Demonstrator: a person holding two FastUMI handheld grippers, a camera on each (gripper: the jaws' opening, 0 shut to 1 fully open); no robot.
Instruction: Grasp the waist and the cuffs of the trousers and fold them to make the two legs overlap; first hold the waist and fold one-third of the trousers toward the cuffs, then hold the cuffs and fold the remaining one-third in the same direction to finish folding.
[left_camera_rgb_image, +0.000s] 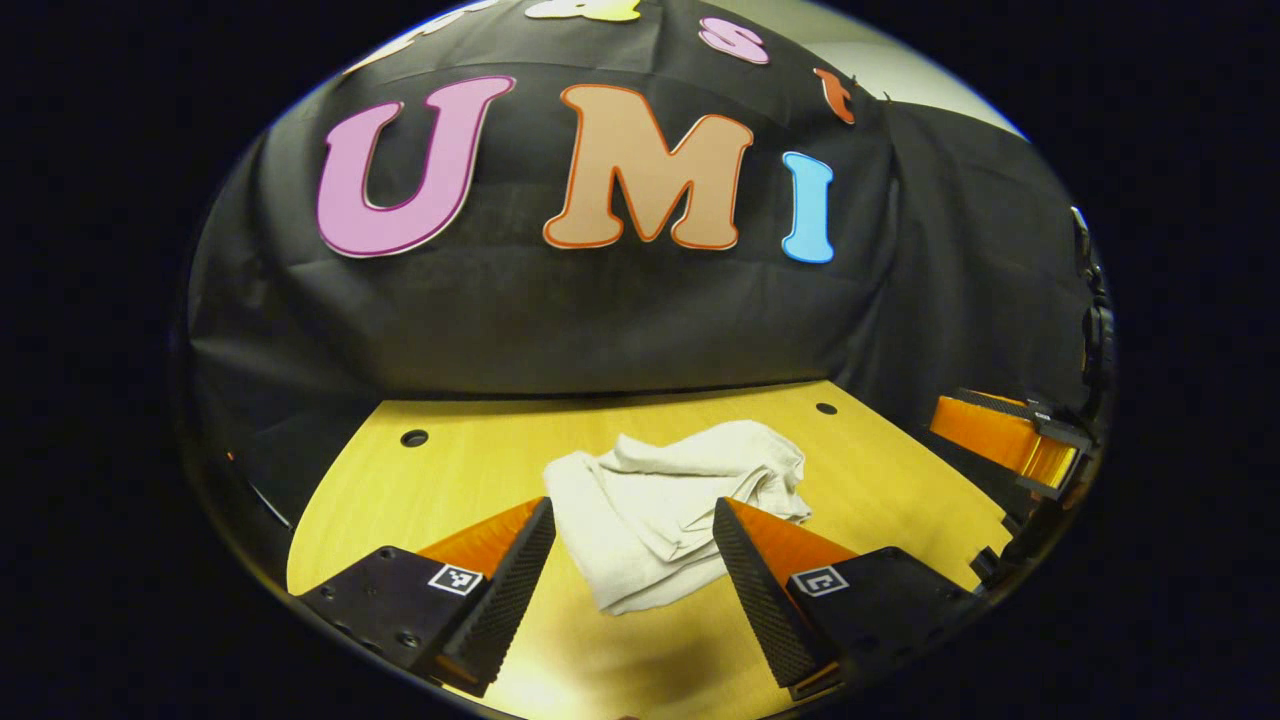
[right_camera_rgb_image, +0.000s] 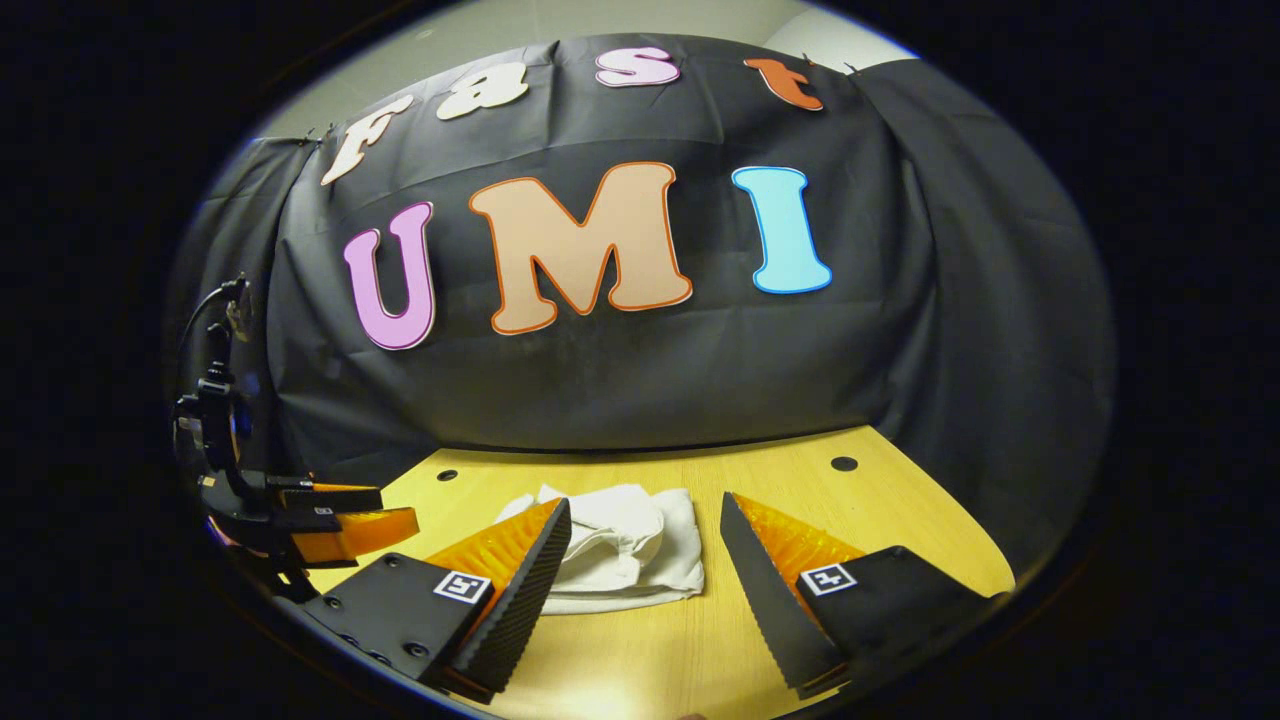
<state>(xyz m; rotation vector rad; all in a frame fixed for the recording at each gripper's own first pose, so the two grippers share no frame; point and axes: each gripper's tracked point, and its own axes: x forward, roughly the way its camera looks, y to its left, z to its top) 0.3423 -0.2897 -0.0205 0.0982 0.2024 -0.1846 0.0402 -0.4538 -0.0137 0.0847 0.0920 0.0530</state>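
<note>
Trousers (left_camera_rgb_image: 668, 505): lay bundled on table (left_camera_rgb_image: 880, 480), ahead between left claw's tips.
Left claw (left_camera_rgb_image: 635, 530): spread apart, empty.
Right claw (right_camera_rgb_image: 645, 530): spread apart, empty, trousers (right_camera_rgb_image: 620, 550) ahead-left.

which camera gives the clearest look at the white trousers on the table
The left gripper view: the trousers lie bundled in open sight on the table. In the right gripper view they sit smaller, partly hidden behind that gripper's finger.
</note>
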